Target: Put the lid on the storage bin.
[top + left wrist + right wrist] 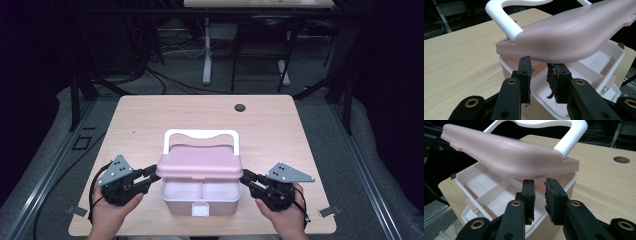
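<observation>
The light wooden surface (150,120) carries a pink box (200,197) standing between the left tongs (152,172) and right tongs (246,176).

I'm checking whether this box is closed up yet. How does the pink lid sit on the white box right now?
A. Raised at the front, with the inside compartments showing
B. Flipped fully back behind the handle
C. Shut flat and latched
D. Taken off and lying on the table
A: the pink lid tilts up at the front over the white box, and both gripper views show its divided inside beneath.
</observation>
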